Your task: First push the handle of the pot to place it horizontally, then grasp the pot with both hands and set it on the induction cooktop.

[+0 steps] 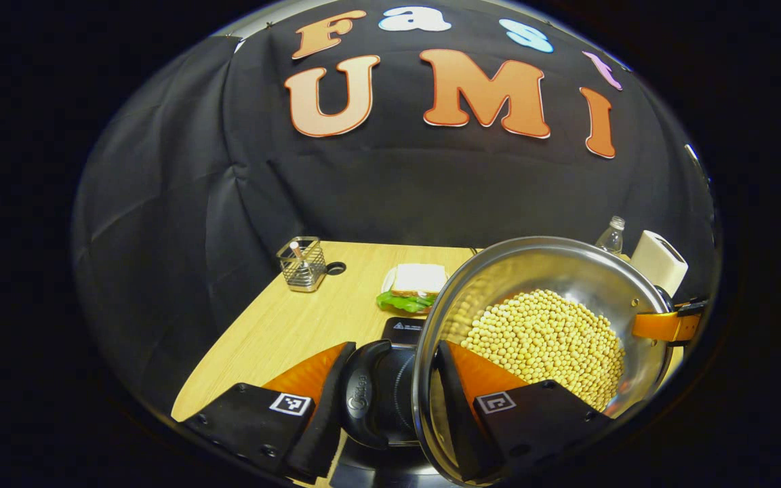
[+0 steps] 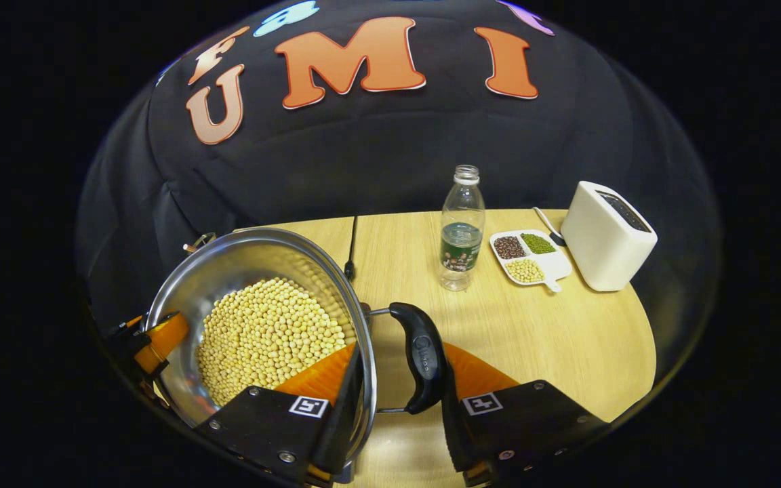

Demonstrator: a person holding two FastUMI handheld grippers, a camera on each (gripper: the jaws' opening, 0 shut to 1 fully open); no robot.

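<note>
Both grippers hold the pot (image 1: pixel 539 339) by its side handles: the left gripper (image 1: pixel 390 407) closes over the black handle (image 1: pixel 363 393) and rim at 6 o'clock, the right gripper (image 2: pixel 397 407) likewise around its handle (image 2: pixel 424 359). Soybeans (image 2: pixel 268 339) fill the pot, which seems lifted. A cooktop (image 1: pixel 404 330) corner shows at 12 o'clock from the left fingers, though partly hidden. Carrying is in hand; next, lower it level.

in the right gripper view the bottle (image 2: pixel 462 230) stands on the table (image 2: pixel 567 339); right of the bottle lies a bean dish (image 2: pixel 529 257), the toaster (image 2: pixel 606 234) farther right, the pot (image 2: pixel 255 318) left.
</note>
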